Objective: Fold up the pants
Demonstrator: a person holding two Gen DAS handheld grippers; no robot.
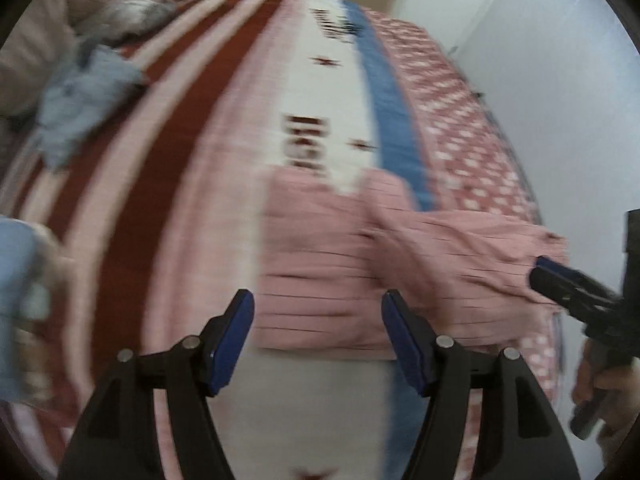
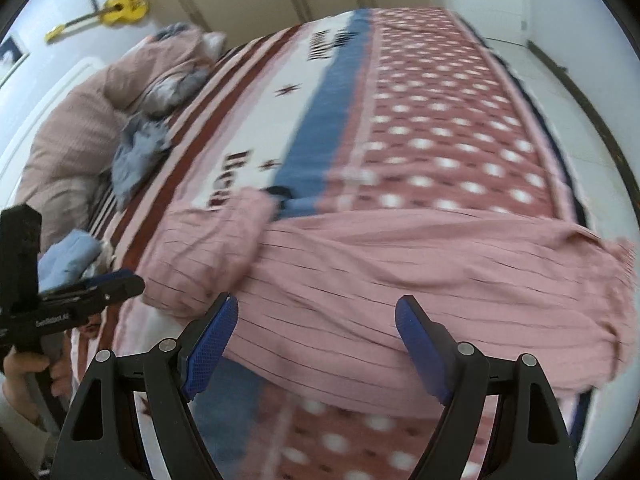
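Pink pants [image 1: 340,264] with thin dark stripes lie crosswise on the bed, partly folded, with one end bunched at the left [image 2: 224,240]. My left gripper [image 1: 318,308] hovers over the pants' near edge, jaws open, nothing between the blue pads. My right gripper [image 2: 316,316] hangs open above the near edge of the pants [image 2: 400,272], its pads apart from the cloth. Each gripper also shows in the other's view: the right gripper [image 1: 560,280] at the pants' right end, the left gripper [image 2: 120,280] beside their left end. Both views are motion-blurred.
The bedspread [image 2: 440,120] has red stripes, a blue band and white dots. A crumpled blue-grey garment [image 2: 136,152] and a pink duvet [image 2: 80,120] lie toward the headboard. Folded light-blue clothes [image 2: 68,256] sit near the left edge. A yellow guitar [image 2: 120,10] hangs on the wall.
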